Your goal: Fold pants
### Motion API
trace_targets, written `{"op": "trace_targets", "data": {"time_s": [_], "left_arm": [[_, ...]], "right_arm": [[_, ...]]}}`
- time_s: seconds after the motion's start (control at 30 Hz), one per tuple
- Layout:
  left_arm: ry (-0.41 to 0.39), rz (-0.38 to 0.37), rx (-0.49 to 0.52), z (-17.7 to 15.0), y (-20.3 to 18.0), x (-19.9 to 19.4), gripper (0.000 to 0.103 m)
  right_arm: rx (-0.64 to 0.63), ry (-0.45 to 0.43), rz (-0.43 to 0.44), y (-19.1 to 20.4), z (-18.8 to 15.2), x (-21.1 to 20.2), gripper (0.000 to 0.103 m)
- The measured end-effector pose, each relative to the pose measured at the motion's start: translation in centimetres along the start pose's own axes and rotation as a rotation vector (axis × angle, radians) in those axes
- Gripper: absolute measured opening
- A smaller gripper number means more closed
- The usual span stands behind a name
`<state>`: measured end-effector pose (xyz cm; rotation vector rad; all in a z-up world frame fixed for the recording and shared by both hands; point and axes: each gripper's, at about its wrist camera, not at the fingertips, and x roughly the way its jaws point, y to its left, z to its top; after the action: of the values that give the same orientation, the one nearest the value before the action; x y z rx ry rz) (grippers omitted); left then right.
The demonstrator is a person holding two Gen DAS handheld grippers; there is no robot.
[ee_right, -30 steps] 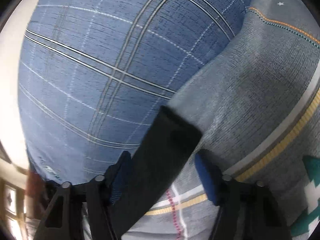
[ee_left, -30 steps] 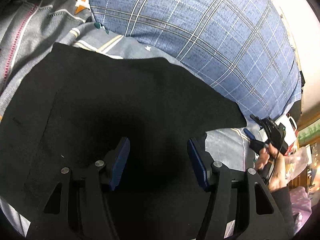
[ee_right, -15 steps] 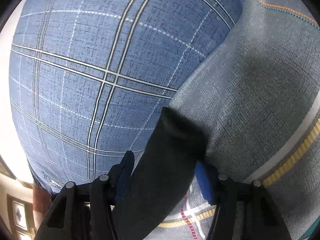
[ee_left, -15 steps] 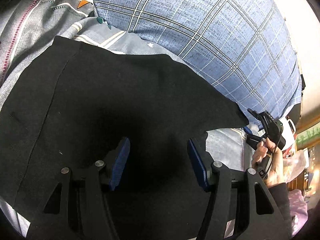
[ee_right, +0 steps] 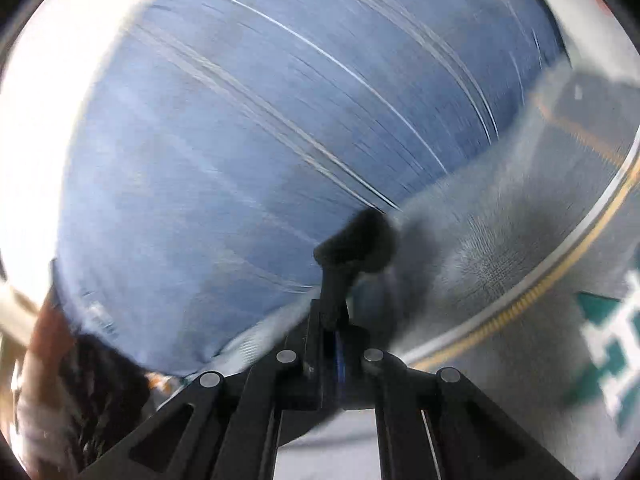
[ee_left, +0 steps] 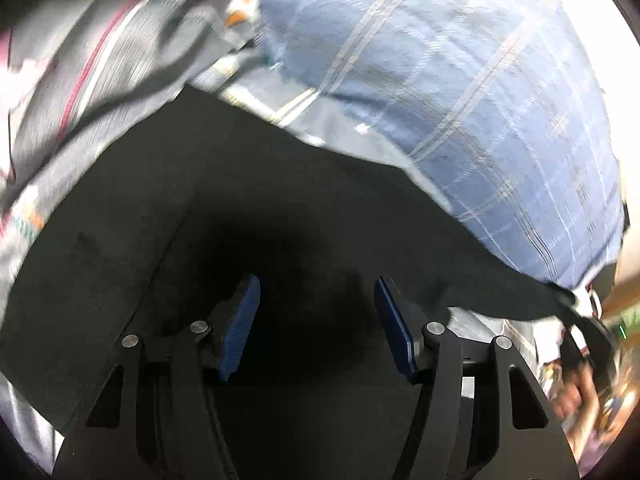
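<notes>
The black pants (ee_left: 248,216) lie spread on a grey patterned bedsheet (ee_left: 72,80) and fill the lower left wrist view. My left gripper (ee_left: 316,320) is open just above the pants, with its blue pads (ee_left: 240,320) apart and nothing between them. My right gripper (ee_right: 334,332) is shut on a corner of the black pants (ee_right: 356,244), which sticks up past the fingertips. In the left wrist view the right gripper (ee_left: 580,328) shows blurred at the pants' far right tip.
A big blue plaid pillow (ee_left: 460,92) lies just beyond the pants and fills most of the right wrist view (ee_right: 240,140). The grey bedsheet with yellow and teal trim (ee_right: 540,240) lies to the right of it. Clutter shows at the far right edge (ee_left: 616,380).
My right gripper has closed on the pants corner, which it had been straddling open. Both views are now blurred by motion. My left gripper stays open over the pants.
</notes>
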<state>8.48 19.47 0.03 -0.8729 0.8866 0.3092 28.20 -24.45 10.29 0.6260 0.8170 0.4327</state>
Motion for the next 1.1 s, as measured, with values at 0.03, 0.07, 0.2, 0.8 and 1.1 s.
{"op": "trace_targets", "data": {"time_s": [0.03,0.07,0.2,0.8,1.1], "left_arm": [[0.014,-0.01,-0.023,0.0,0.5,0.3,0.059],[0.007,-0.032,-0.041,0.0,0.9,0.2,0.059],[-0.002,-0.028,-0.029,0.0,1.0,0.0,0.059],[-0.009,-0.05,-0.031,-0.4,1.3,0.0,0.059],[-0.025,-0.086,-0.036,-0.3,1.6,0.3,0.064]], "right_arm": [[-0.009,-0.015,0.021,0.7,-0.4,-1.7,0.004],[-0.016,-0.034,0.042,1.5,-1.1,-3.6,0.004],[0.019,-0.098,0.079,1.0,-4.3,-8.1,0.004],[0.161,0.014,-0.215,-12.0,-6.0,-4.8,0.004],[0.046,-0.163,-0.483,-11.2,-5.6,-8.0,0.005]]}}
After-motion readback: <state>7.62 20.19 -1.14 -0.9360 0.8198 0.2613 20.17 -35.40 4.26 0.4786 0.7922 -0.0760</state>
